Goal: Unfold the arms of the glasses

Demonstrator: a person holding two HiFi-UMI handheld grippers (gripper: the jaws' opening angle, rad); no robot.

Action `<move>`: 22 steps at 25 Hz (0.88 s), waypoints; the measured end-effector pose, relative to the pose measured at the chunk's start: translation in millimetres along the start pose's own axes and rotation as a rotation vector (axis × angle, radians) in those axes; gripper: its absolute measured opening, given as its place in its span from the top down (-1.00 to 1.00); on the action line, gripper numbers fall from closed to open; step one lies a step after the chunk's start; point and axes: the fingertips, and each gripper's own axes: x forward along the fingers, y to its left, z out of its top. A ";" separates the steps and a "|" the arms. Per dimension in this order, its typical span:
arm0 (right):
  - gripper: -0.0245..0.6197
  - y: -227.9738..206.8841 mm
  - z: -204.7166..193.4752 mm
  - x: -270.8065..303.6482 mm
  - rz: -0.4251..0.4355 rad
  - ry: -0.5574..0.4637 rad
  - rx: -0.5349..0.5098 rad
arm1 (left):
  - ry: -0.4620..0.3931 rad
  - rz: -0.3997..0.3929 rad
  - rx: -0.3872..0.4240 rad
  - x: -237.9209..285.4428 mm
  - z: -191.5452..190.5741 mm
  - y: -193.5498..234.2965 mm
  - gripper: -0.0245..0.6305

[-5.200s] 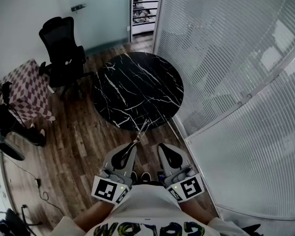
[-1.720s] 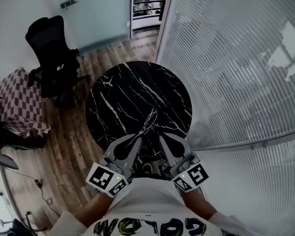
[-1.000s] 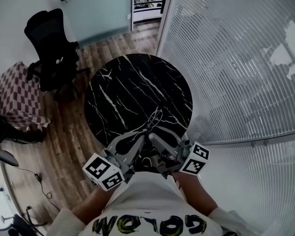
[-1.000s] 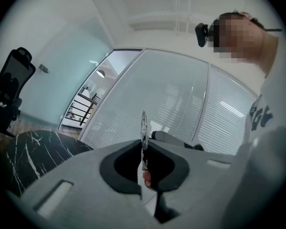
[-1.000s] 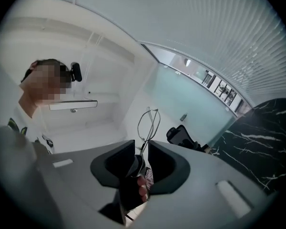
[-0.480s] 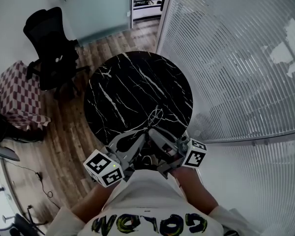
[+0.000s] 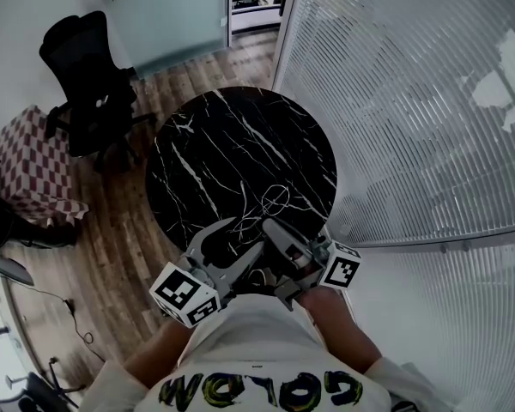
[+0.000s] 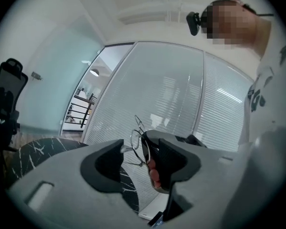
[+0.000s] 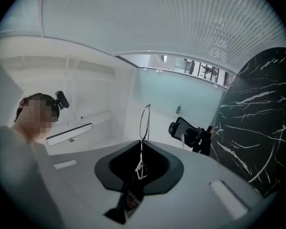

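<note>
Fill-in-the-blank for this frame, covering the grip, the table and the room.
The right gripper has its jaws shut on the ___.
The round table has a ___ top with white veins.
The office chair stands on a ___ floor.
Missing words: glasses; black; wooden.

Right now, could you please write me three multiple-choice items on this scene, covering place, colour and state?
1. Where are the glasses? A on the chair; B held over the table's near part; C on the floor.
2. The table top is: A white; B red checked; C black, white-veined.
3. The left tongs are: A open; B shut on the glasses; C shut on nothing.
B: the right tongs grip them there. C: marble veining shows. A: they have just been opening, glasses between them unpinched.
</note>
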 end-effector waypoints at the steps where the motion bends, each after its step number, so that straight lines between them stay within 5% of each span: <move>1: 0.89 -2.7 1.2 -0.7 -0.011 -0.006 0.004 | 0.004 0.017 0.035 -0.1 -0.6 1.7 0.20; 7: 0.89 -13.5 4.4 -3.2 -0.075 -0.028 0.028 | 0.032 0.129 0.264 -4.2 -1.4 11.4 0.08; 17: 0.89 -17.4 3.8 -1.7 -0.094 -0.046 0.048 | 0.035 0.135 0.248 -7.3 -4.0 15.5 0.07; 22: 0.89 -21.2 2.2 -3.2 -0.119 -0.043 0.037 | 0.065 0.167 0.453 -2.7 3.9 11.8 0.06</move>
